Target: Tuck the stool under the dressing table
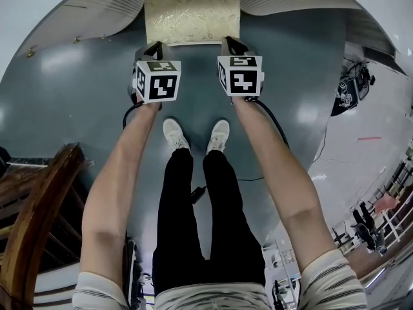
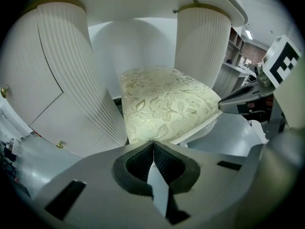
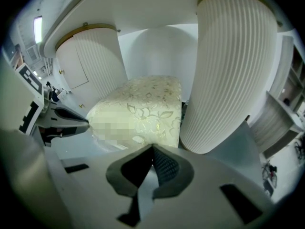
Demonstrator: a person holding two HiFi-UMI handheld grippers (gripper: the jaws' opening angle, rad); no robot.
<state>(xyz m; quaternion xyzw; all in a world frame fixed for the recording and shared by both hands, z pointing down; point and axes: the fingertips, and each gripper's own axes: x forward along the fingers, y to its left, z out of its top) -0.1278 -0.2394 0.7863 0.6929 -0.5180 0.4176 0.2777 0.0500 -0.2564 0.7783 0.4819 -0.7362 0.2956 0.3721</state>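
Jaws pinched together and empty, my left gripper [image 2: 153, 144] and right gripper [image 3: 153, 148] sit at the near edge of the cream brocade cushioned stool [image 1: 191, 11], which is partway under the white fluted desk [image 3: 233, 70]. I should push evenly with both, straight toward the far wall, so it doesn't skew.

Forearms [image 1: 122, 173] outstretched, left tongs [image 2: 153, 146] and right tongs [image 3: 152, 149] side by side, jaws together.

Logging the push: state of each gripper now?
Left gripper: shut, empty, tips at the stool cushion's near edge.
Right gripper: shut, empty, same edge.
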